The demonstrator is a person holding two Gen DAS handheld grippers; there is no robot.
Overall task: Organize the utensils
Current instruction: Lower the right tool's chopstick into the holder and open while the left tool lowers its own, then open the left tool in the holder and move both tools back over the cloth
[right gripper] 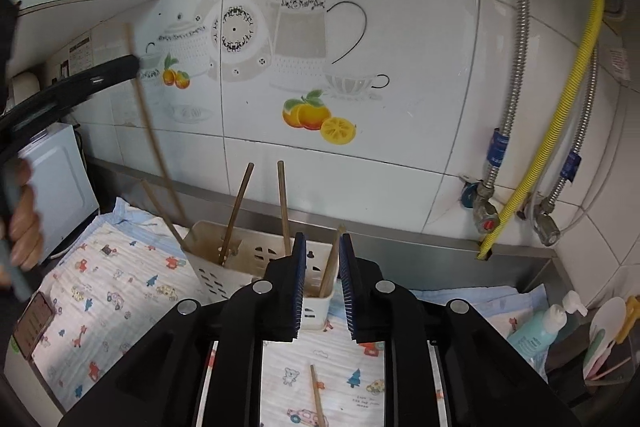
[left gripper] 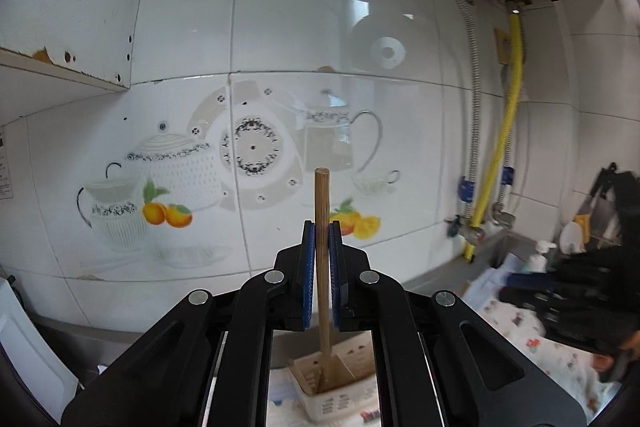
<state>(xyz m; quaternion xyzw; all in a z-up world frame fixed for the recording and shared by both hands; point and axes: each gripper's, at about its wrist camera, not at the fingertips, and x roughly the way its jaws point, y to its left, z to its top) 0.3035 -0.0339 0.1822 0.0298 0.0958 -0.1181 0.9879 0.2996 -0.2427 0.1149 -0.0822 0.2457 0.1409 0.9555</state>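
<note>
Left gripper [left gripper: 321, 227] fingers clamped a chopstick [left gripper: 322, 211] upright over the holder [right gripper: 256, 263], several sticks already in; right gripper [right gripper: 322, 239] fingers apart, one stick [right gripper: 317, 393] left on the cloth [right gripper: 100, 287].

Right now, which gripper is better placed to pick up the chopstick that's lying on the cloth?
The right gripper. It's open and empty, and the loose chopstick lies on the patterned cloth just below it. The left gripper is shut on a chopstick over the holder.
</note>
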